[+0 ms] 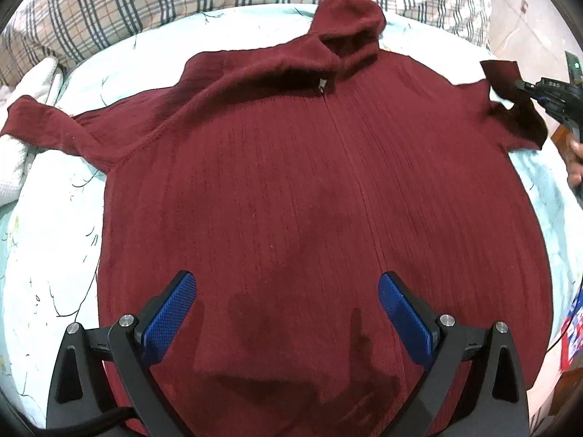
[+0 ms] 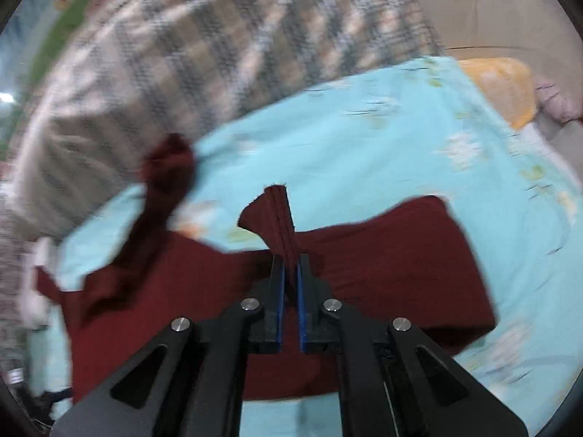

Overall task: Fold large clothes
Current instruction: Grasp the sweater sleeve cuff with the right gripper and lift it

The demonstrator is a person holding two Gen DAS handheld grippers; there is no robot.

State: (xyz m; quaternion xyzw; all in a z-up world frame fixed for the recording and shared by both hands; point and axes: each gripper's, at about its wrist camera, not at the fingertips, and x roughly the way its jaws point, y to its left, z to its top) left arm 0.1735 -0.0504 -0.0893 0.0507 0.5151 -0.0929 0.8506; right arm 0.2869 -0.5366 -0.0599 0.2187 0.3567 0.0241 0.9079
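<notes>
A dark red zip-up sweater [image 1: 309, 167] lies spread flat on a light blue bed sheet [image 1: 51, 240], collar at the far end. My left gripper [image 1: 288, 284] hovers open over the sweater's lower front, nothing between its blue pads. My right gripper [image 2: 290, 262] is shut on the cuff of the sweater's sleeve [image 2: 278, 218], and a bunch of red fabric sticks up between the pads. In the left wrist view the right gripper [image 1: 524, 89] shows at the right edge, pinching that raised sleeve [image 1: 510, 83].
A plaid quilt [image 1: 145, 3] is bunched along the head of the bed, and a white towel [image 1: 18, 167] lies at the left. A yellow pillow [image 2: 506, 87] sits beyond the sheet. The bed's right edge drops to the floor.
</notes>
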